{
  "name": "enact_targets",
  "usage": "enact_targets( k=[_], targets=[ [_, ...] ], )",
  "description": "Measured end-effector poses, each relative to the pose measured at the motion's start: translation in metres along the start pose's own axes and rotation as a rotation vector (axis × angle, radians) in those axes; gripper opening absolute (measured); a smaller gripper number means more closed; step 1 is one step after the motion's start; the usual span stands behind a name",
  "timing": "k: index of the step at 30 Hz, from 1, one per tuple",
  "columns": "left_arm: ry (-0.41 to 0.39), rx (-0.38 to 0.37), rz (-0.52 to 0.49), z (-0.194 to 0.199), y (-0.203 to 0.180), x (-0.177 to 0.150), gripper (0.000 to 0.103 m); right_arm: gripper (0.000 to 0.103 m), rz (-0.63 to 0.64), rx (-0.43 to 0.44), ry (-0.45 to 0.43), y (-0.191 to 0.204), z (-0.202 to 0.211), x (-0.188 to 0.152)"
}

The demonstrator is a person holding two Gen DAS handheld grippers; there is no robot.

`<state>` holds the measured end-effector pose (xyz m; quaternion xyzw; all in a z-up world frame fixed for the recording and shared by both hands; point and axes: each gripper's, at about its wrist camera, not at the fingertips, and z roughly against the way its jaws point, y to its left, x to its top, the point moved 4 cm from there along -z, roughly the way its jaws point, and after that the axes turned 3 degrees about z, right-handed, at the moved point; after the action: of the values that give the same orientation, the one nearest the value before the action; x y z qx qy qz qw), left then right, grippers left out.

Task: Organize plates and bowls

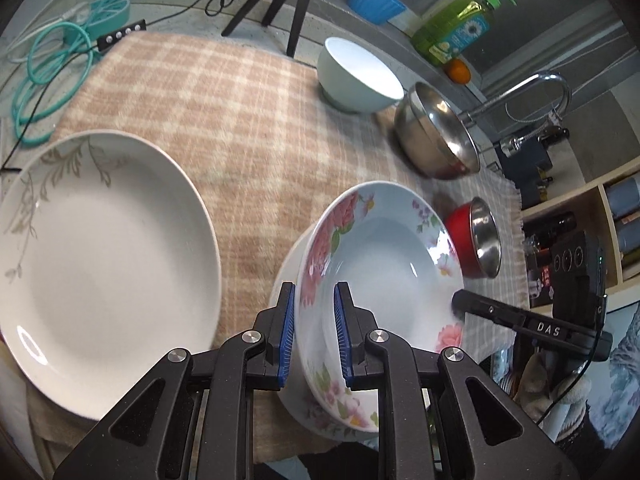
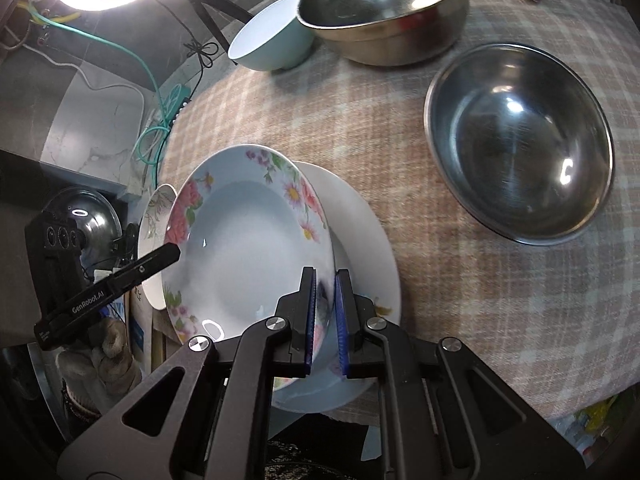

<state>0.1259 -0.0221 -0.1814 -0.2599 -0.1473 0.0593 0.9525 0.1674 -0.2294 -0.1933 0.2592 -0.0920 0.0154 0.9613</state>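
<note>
Floral plate [image 1: 380, 248] is pinched at opposite rim edges by left gripper [image 1: 315, 334] and right gripper [image 2: 325, 322] — tilted just over a white plate [image 2: 360, 216] on the worktop. Two-sided hold likely chosen for steady stacking.

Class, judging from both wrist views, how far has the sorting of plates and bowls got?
Early. In hand: both the left gripper and right gripper clamp the flowered deep plate, tilted over a plain white plate. Left: the leaf-patterned white plate, pale blue bowl, two steel bowls sit apart, unstacked.
</note>
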Motion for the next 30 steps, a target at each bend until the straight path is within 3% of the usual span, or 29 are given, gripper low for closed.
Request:
enact_targets(
  k=[10,30],
  targets=[
    [0.025,0.018,-0.003,-0.008,-0.006,-0.017,0.017,0.010,0.015,-0.026,0.005,-0.011,0.008,-0.006],
    [0.050,0.082,-0.039,-0.014,-0.004,-0.021,0.017,0.010,0.032,-0.060,0.034,-0.006,-0.006,-0.013]
  ],
)
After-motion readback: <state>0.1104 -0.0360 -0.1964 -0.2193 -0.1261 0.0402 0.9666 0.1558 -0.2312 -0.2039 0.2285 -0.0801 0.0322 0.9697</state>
